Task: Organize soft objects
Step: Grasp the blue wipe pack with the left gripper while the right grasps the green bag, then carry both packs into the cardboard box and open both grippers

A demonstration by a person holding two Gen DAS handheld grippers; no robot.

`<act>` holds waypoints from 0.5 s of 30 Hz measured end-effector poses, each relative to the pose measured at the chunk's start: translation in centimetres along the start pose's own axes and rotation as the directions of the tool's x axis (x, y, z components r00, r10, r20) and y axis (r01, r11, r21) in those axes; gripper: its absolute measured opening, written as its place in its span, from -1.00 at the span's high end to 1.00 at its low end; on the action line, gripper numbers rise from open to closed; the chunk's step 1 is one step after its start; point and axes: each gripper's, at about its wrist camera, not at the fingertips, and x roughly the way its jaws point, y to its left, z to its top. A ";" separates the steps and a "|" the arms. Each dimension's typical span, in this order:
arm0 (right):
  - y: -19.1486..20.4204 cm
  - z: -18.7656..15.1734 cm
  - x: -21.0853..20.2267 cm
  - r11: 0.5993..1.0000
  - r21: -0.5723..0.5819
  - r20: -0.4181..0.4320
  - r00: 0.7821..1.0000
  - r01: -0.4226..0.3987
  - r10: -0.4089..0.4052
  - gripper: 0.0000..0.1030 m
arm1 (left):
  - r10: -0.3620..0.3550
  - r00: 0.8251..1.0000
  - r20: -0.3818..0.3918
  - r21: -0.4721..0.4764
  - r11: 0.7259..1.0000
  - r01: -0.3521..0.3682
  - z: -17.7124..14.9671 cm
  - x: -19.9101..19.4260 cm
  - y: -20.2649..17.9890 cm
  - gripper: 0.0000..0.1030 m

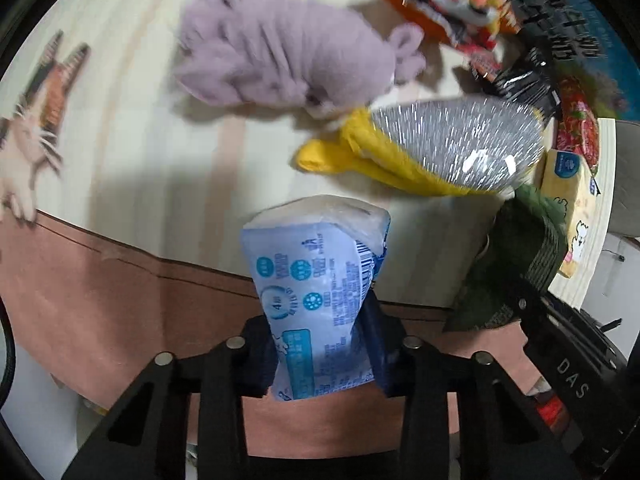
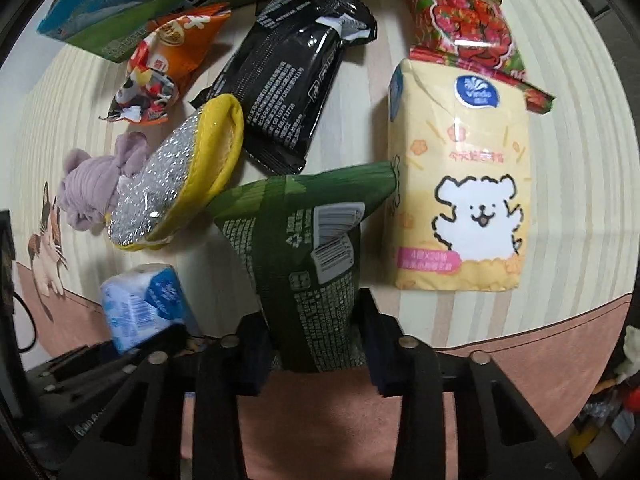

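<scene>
The left tool (image 1: 320, 354) has matte black angular linkage arms, each capped with a round silver pin, and dark blue pads (image 1: 376, 344). The right tool (image 2: 316, 354) is built the same; in the left view its black body bears white "DAS" lettering.

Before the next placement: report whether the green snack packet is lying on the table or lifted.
Partly lifted: the right gripper is shut on the green printed snack packet; whether its far end touches the striped table is unclear.

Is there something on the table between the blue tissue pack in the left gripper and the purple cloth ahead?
No. Between the blue tissue pack and the purple cloth only bare table shows; the yellow-edged scrubber lies to the right.
</scene>
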 end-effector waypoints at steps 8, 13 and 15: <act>0.4 -3.5 -4.3 0.995 0.014 0.049 0.994 -0.101 0.100 0.37 | -0.052 0.988 0.149 0.101 0.994 0.037 -4.2 -10.8 -2.5 0.37; -0.1 -3.5 -11.3 0.980 0.001 0.127 0.972 -0.198 0.196 0.37 | -0.145 0.960 0.241 0.177 0.979 0.104 -2.1 -18.8 -5.5 0.37; -0.5 -1.7 -14.8 0.975 -0.021 0.160 0.961 -0.223 0.224 0.37 | -0.181 0.950 0.256 0.198 0.971 0.132 1.7 -21.2 -7.3 0.37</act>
